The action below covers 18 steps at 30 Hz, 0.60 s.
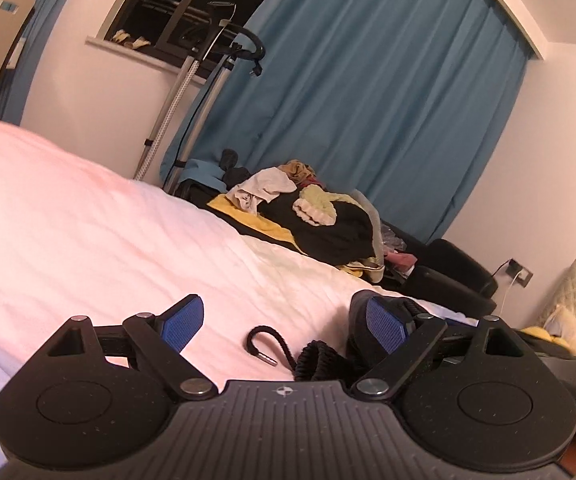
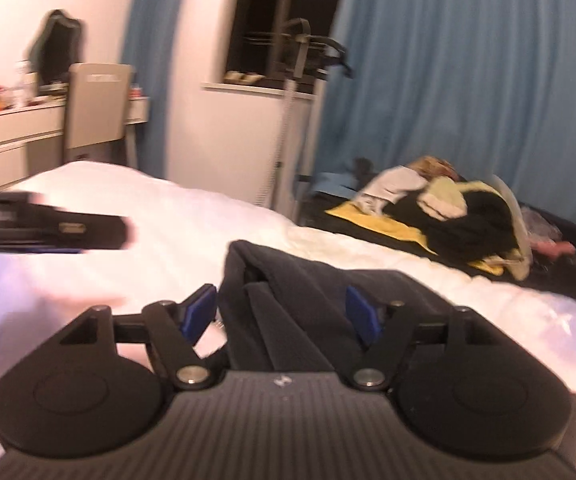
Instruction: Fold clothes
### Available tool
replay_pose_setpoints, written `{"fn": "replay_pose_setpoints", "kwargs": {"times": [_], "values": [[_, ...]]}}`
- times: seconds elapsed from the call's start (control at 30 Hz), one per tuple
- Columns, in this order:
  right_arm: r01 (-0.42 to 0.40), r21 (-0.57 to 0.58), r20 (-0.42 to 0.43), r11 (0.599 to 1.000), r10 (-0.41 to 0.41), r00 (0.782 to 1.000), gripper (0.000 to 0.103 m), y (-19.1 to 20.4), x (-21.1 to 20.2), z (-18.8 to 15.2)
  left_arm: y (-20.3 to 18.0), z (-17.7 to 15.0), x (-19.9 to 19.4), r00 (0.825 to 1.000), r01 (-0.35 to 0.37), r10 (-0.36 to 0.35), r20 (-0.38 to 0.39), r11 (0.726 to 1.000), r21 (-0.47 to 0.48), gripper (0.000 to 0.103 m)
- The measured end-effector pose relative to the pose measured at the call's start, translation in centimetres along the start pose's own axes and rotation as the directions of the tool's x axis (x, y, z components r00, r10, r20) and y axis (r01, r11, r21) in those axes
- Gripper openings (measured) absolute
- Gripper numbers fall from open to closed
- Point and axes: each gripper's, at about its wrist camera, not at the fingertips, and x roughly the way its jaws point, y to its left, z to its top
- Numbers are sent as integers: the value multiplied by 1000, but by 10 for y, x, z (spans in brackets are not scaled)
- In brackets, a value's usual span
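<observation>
The dark garment [image 2: 288, 300] lies on the white bed [image 2: 168, 232], soft and limp. Our right tool [image 2: 284, 312] is open around its bunched fold; our left tool [image 1: 284, 324] is open, holding nothing, over the drawstring [image 1: 272, 344]. We should grip a thick edge, not the cord.

My left gripper [image 1: 284, 326] sits low over the white quilted bed cover [image 1: 88, 220]; a black drawstring cord with a metal tip [image 1: 266, 346] lies on the cover between its fingers, and a dark folded garment [image 1: 358, 320] rests against its right finger. Ahead and to the right, a heap of mixed clothes [image 1: 312, 216] sits on the bed's far edge. Behind that heap hangs the blue pleated curtain [image 1: 388, 100], with a metal-poled garment steamer stand [image 1: 192, 92] left of it.

My right gripper [image 2: 284, 312] straddles the dark folded garment [image 2: 284, 300]; the left gripper [image 2: 48, 230] lies ahead-left of it.
</observation>
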Motion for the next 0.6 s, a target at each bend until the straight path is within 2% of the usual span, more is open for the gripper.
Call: {"fn": "replay_pose_setpoints", "kwargs": {"times": [0.07,0.23,0.3,0.33,0.4,0.47,0.5,0.53,0.6], "values": [[-31,-21,-1,999,31,1000,80,-10,-24,2,-8,-3,1,1000,13,-12,-11,1000,14,90],[-49,-59,-47,997,46,998,81,-43,-59,-11,-29,-16,1,996,63,-60,-64,997,44,87],[-39,-81,-37,996,36,999,79,-51,-67,-24,-37,-22,4,993,81,-76,-91,995,51,82],[-48,-58,-50,997,45,998,78,-56,-65,-29,-41,-24,5,991,90,-84,-104,994,55,76],[-55,-38,-67,998,53,996,72,-60,-59,-38,-46,-31,9,988,96,-88,-129,994,57,69],[-53,-31,-65,998,50,997,54,-58,-52,-48,-47,-39,15,986,83,-75,-149,995,50,62],[-67,-32,-69,997,65,996,49,-56,-46,-50,-46,-41,17,986,75,-69,-151,996,39,62],[-80,-60,-68,995,76,995,34,-50,-43,-51,-45,-43,17,987,69,-65,-148,997,21,62],[-94,-148,-78,985,83,993,24,-35,-39,-52,-40,-45,13,989,59,-63,-137,998,-30,63]]}}
